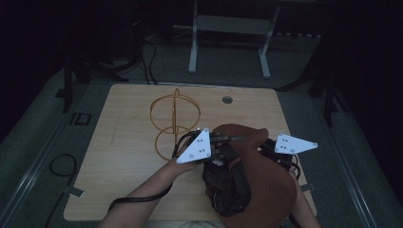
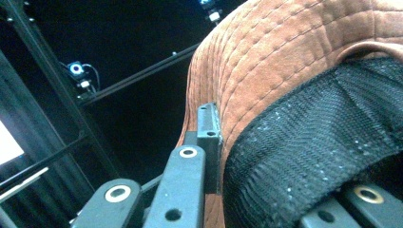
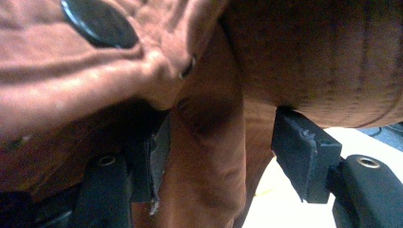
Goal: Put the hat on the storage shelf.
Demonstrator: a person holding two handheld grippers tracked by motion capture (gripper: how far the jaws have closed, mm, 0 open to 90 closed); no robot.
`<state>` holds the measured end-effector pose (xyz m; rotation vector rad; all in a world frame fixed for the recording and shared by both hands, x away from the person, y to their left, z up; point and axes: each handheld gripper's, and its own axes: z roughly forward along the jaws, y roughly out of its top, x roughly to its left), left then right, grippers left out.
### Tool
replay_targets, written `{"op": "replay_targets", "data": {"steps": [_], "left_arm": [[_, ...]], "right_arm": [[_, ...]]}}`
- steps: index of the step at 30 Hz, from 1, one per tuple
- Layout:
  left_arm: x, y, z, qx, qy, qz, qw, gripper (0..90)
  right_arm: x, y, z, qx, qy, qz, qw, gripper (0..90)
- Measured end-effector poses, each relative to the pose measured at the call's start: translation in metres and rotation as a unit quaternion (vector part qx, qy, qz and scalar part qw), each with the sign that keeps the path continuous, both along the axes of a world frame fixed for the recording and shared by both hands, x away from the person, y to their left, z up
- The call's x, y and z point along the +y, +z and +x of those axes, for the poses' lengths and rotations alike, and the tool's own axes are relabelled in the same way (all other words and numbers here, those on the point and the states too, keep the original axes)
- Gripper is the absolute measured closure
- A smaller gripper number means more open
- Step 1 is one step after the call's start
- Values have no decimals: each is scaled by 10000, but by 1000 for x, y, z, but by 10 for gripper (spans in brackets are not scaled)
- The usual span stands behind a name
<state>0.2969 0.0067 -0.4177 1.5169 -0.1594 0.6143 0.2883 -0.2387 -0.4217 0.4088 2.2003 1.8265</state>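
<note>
- The hat (image 1: 266, 180) is made of rust-brown cloth with a matt, suede-like nap, and rows of stitching are seen across it (image 2: 285, 61).
- Its lining (image 2: 313, 142) is a black woven mesh, rough in look.
- A glossy dark button (image 3: 97, 21) is set in the cloth.
- The table (image 1: 123, 142) is topped with pale, matt wood grain.
- The stand (image 1: 173, 121) is formed of thin, golden wire.
- The gripper pad (image 3: 304, 152) is matt black, worn at its edges.

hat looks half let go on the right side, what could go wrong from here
1. The right gripper has its jaws apart around a fold of the brown hat, pads not pressing it, so that side may sag or slip out.
2. The left gripper alone pinches the brim; the hat could swing or twist.
3. The wire stand sits close by; a swinging hat might knock it.
</note>
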Motion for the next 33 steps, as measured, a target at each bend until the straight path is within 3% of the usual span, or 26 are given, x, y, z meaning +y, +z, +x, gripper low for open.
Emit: {"op": "replay_targets", "data": {"steps": [7, 14, 16, 21, 25, 29, 31, 33], "left_arm": [[-6, -5, -1, 86, 206, -44, 9997, 850], [-6, -4, 1, 66, 235, 97, 9997, 836], [-5, -3, 2, 100, 132, 153, 9997, 827], [-4, 0, 2, 200, 95, 197, 9996, 769], [-3, 6, 3, 391, 119, 143, 9991, 636], [1, 15, 5, 615, 329, 98, 9975, 485], [3, 18, 5, 611, 419, 104, 9972, 420], [3, 19, 4, 556, 498, 133, 9971, 416]], "right_arm": [[1, 0, 5, 37, -41, 153, 9999, 454], [2, -2, 5, -90, -96, 38, 9999, 823], [3, -3, 2, -197, -121, 1, 9997, 865], [1, -1, 1, -102, 14, 7, 9999, 877], [-2, 0, 0, -88, 38, 82, 9999, 880], [-8, 5, 2, -53, -12, 236, 9997, 880], [-11, 8, 3, -91, -79, 228, 9997, 880], [-10, 10, 3, -128, -115, 201, 9997, 880]]}}
